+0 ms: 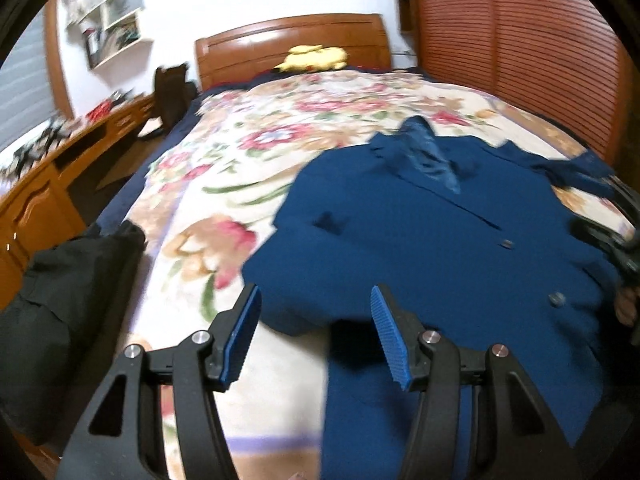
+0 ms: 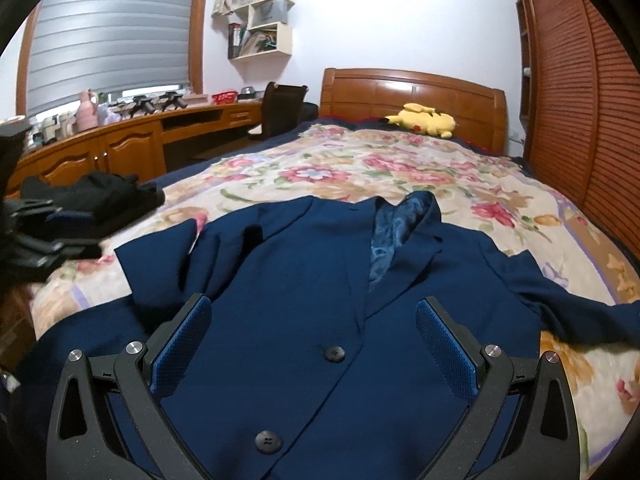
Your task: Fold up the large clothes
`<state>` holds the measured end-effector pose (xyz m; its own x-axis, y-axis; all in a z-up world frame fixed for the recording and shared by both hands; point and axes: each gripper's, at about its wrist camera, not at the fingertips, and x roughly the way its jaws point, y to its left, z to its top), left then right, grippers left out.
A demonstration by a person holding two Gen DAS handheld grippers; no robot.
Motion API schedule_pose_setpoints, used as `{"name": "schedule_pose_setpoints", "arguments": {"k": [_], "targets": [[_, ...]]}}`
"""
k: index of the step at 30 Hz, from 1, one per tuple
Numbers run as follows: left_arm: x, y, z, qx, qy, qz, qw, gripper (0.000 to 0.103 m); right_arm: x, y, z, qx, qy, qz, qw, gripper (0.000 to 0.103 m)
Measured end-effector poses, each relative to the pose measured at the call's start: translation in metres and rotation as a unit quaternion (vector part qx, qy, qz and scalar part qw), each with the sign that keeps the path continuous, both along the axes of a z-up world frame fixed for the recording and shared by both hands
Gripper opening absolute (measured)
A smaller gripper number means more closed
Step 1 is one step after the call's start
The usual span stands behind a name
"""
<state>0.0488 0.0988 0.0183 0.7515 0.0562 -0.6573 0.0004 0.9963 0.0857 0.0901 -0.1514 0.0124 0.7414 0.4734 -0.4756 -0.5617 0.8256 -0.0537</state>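
Left wrist view: the blue jacket point(image 1: 420, 240) lies front-up on the bed point(image 1: 240, 168), on its floral cover, toward the right half. Collar end points at the headboard point(image 1: 292, 46); the patterned lining point(image 1: 430, 152) shows at the open neck. Two buttons visible down the front; one sits at point(image 1: 557, 299). A chest pocket slit is seen on the left panel. The left gripper point(image 1: 316, 312) hangs above the jacket's lower left edge, fingers spread wide, nothing between them. Part of the right gripper point(image 1: 612, 240) enters at the right edge, over the jacket's far side. A black garment point(image 1: 60, 300) lies heaped at the bed's left edge. This view is blurred.

Right wrist view: the jacket point(image 2: 320, 300) fills the foreground, lapels lying flat, closed along the front line. One sleeve point(image 2: 580, 300) stretches out to the right across the cover; the other side is bunched near the left shoulder. The right gripper point(image 2: 314, 328) is over the jacket's midsection, fingers released and wide apart, holding nothing. A yellow plush point(image 2: 424, 119) rests near the headboard. The desk point(image 2: 120, 140) runs along the left wall.
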Motion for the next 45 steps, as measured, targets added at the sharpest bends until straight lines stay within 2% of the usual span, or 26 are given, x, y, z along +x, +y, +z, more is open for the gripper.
{"name": "schedule_pose_setpoints", "arguments": {"k": [5, 9, 13, 17, 19, 23, 24, 26, 29, 32, 37, 41, 45], "targets": [[0.039, 0.033, -0.029, -0.002, 0.026, 0.044, 0.9987, 0.056, -0.003, 0.002, -0.002, -0.004, 0.000, -0.001, 1.000, 0.103], [0.065, 0.047, -0.061, -0.026, 0.068, 0.063, 0.9954, 0.056, -0.006, 0.002, -0.003, -0.007, 0.000, 0.001, 1.000, 0.103], [0.076, 0.051, -0.082, -0.058, 0.102, 0.058, 0.9913, 0.056, -0.006, 0.003, -0.004, -0.009, 0.002, 0.003, 1.000, 0.103], [0.082, 0.048, -0.084, -0.077, 0.120, 0.053, 0.9883, 0.056, -0.005, 0.002, -0.005, -0.010, 0.003, 0.005, 1.000, 0.103], [0.085, 0.045, -0.086, -0.090, 0.134, 0.036, 0.9862, 0.046, -0.005, 0.002, -0.006, -0.010, 0.003, 0.006, 1.000, 0.103], [0.090, 0.036, -0.085, -0.105, 0.146, 0.014, 0.9835, 0.012, -0.003, -0.001, -0.004, -0.008, 0.002, 0.000, 1.000, 0.103], [0.091, 0.032, -0.082, -0.099, 0.143, 0.013, 0.9848, 0.007, -0.002, -0.003, -0.004, -0.006, 0.002, -0.002, 1.000, 0.103], [0.088, 0.019, -0.066, -0.078, 0.119, 0.007, 0.9898, 0.006, -0.001, -0.009, -0.002, 0.000, 0.003, -0.007, 1.000, 0.103], [0.079, -0.010, -0.031, -0.051, 0.060, -0.012, 0.9968, 0.006, 0.001, -0.017, -0.001, 0.004, 0.002, -0.014, 1.000, 0.103], [0.072, -0.042, -0.004, -0.048, 0.026, -0.047, 0.9974, 0.006, 0.003, -0.026, -0.001, 0.004, 0.002, -0.021, 1.000, 0.103], [0.077, -0.104, 0.017, -0.046, 0.019, -0.111, 0.9925, 0.008, 0.008, -0.050, 0.005, 0.014, -0.002, -0.046, 0.999, 0.103], [0.070, -0.135, 0.025, -0.041, 0.009, -0.150, 0.9879, 0.032, 0.012, -0.066, 0.007, 0.021, 0.001, -0.066, 0.998, 0.103], [0.056, -0.135, 0.030, -0.038, -0.014, -0.150, 0.9879, 0.051, 0.012, -0.069, 0.003, 0.010, 0.005, -0.071, 0.997, 0.103]]}}
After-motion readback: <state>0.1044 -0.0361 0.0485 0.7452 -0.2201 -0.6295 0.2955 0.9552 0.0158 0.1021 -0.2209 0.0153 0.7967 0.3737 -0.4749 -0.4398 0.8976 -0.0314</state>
